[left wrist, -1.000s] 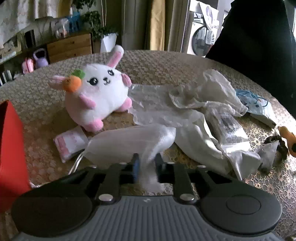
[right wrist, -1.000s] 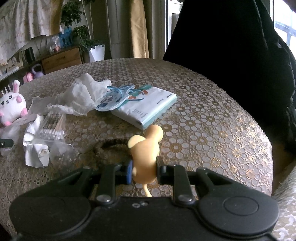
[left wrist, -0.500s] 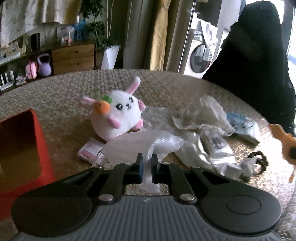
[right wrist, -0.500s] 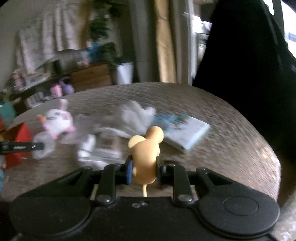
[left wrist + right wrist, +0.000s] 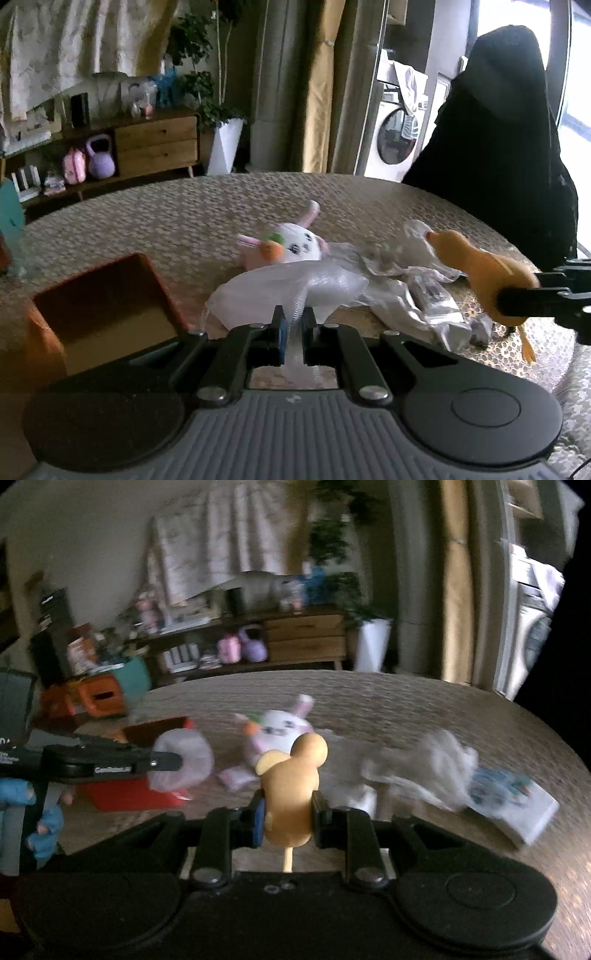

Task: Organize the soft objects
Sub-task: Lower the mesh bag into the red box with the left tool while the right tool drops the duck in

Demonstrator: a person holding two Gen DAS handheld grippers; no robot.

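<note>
Both grippers are raised above the table [image 5: 155, 221], angled downward. The left gripper [image 5: 293, 332] pinches a translucent white mesh pouch [image 5: 295, 288]. The right gripper [image 5: 288, 821] clamps a smooth tan rubber duck [image 5: 291, 775].

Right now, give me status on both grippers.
Left gripper shut on white mesh pouch. Right gripper shut on yellow toy. Red box open, nothing blocking it.

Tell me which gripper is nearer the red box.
Left. The left gripper, shut on the white mesh pouch, hangs right beside the red box; the right gripper, clamping the yellow rubber toy, is farther back.
</note>
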